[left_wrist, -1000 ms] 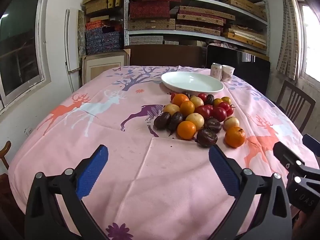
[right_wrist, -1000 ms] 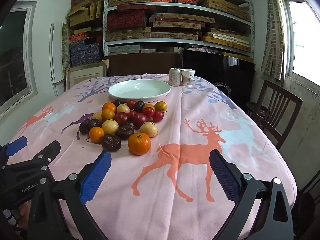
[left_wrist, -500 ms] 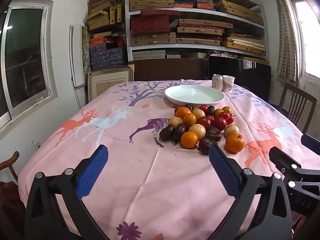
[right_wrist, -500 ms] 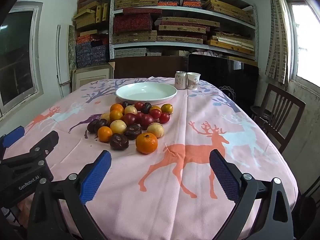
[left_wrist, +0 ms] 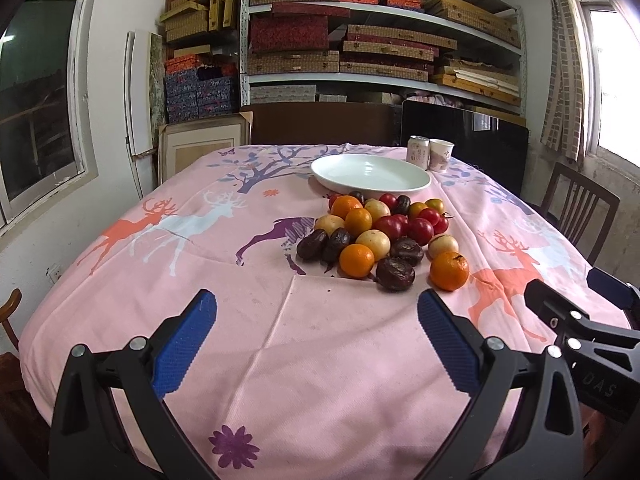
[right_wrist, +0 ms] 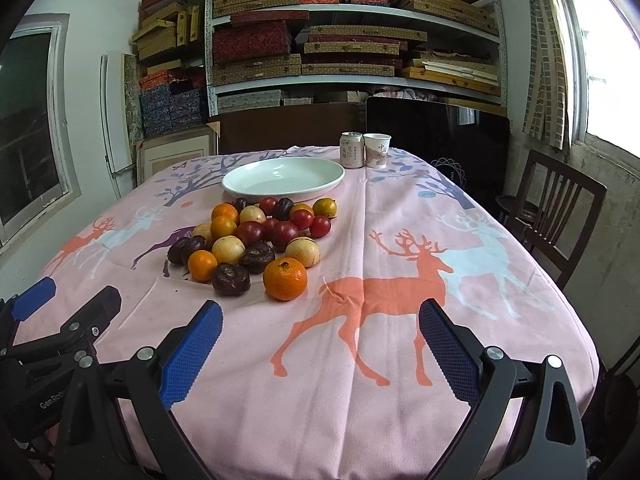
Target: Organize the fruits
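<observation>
1. The left gripper [left_wrist: 316,320] is hovering over the near part of the pink tablecloth [left_wrist: 320,360]; its blue pads [left_wrist: 184,344] are standing wide apart and holding nothing.
2. The right gripper [right_wrist: 320,320] is likewise hanging over the near edge of the cloth, jaws spread wide, nothing between them.
3. The fruit pile [left_wrist: 380,232] is sitting on the cloth beyond both grippers, well apart from either, just near of the white plate [left_wrist: 372,176]. No fruit is lying on the plate.
4. The pile is showing oranges, red tomatoes, pale yellow round fruits and dark wrinkled purple fruits, mostly touching one another.
5. One orange [right_wrist: 285,279] is lying at the near right edge of the pile, closest to the right gripper; a dark purple fruit [right_wrist: 231,279] is resting just left of it.
6. A can [right_wrist: 351,150] and a paper cup [right_wrist: 377,150] are standing side by side at the far right of the plate.
7. A wooden chair [right_wrist: 556,216] is standing at the right of the table; shelves [right_wrist: 352,40] of flat boxes are filling the far wall.
</observation>
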